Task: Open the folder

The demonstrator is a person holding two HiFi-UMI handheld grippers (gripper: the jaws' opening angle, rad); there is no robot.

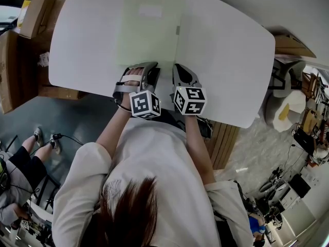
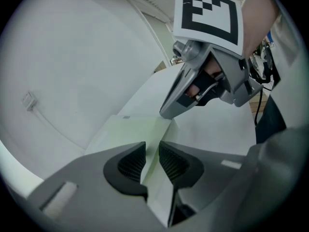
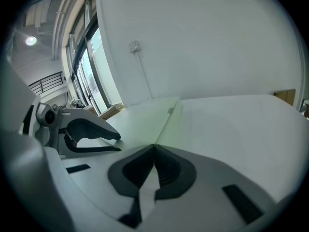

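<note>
A pale green folder (image 1: 149, 30) lies shut and flat on the white table (image 1: 231, 60), with both grippers at its near edge. The jaws of my left gripper (image 1: 150, 66) (image 2: 152, 158) stand a little apart. The folder's (image 2: 130, 132) near edge runs between the pads, with a gap still showing. My right gripper (image 1: 178, 67) (image 3: 154, 151) is shut, its tips meeting at the near right corner of the folder (image 3: 145, 117), and a pale strip of sheet shows between its pads. Each gripper view shows the other gripper close by: the right gripper (image 2: 165, 113) and the left gripper (image 3: 119, 142).
Cardboard boxes (image 1: 33, 14) stand past the table's left side. A seated person's legs (image 1: 25, 158) show on the floor at the lower left. Chairs and clutter (image 1: 288, 107) fill the right side. A white wall with a cable (image 3: 137, 57) rises behind the table.
</note>
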